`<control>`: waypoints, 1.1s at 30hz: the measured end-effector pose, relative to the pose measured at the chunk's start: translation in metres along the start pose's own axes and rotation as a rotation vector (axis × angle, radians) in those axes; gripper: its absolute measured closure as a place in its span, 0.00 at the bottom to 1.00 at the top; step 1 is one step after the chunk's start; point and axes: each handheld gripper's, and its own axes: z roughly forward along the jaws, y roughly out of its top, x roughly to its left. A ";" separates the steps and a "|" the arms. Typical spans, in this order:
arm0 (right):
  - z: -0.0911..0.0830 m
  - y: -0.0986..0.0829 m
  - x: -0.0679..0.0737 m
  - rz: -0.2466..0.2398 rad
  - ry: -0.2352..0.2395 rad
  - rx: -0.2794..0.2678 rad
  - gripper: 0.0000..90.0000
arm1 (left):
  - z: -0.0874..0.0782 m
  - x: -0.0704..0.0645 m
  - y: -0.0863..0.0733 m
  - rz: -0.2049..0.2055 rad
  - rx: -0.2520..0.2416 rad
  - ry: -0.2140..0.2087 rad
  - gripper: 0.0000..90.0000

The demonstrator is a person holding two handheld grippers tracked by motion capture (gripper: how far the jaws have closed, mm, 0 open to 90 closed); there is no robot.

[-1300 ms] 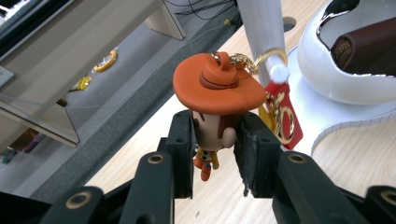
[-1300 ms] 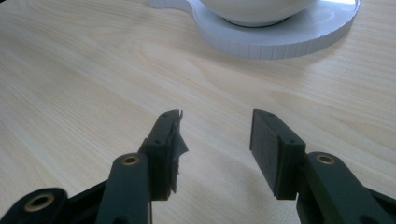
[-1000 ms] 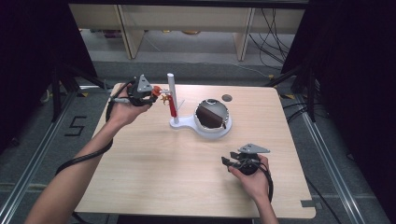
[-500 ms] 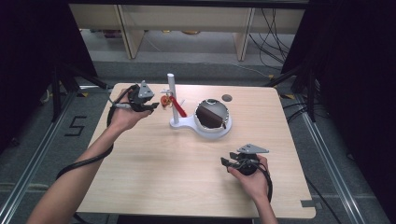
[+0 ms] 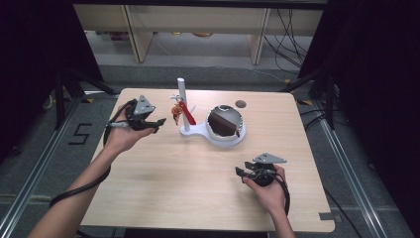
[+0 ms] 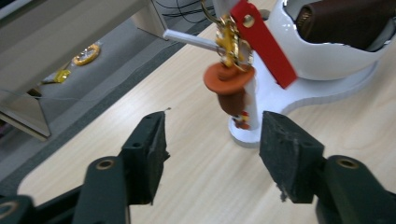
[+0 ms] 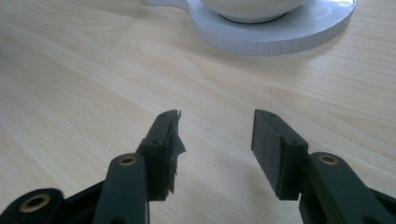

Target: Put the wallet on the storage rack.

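Wooden surface (image 5: 163,183) bears a stand whose peg carries a keychain (image 6: 231,70), likely light and swingy, best gripped at its orange charm; left gripper (image 6: 212,140) fingers gape empty nearby.

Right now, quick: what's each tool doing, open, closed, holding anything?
Left tool: open, empty, jaws pointed at the keychain hanging on the white stand.
Right tool: open, empty, low over the table.
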 end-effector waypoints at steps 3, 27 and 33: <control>-0.001 -0.001 -0.001 0.000 -0.005 0.012 0.58 | -0.007 -0.005 -0.012 -0.046 -0.032 0.005 0.39; -0.001 -0.008 -0.006 -0.003 -0.010 -0.011 0.57 | -0.036 -0.061 -0.154 -0.309 -0.122 0.077 0.39; 0.000 -0.010 -0.006 -0.001 -0.004 -0.007 0.57 | -0.040 -0.067 -0.165 -0.323 -0.165 0.091 0.39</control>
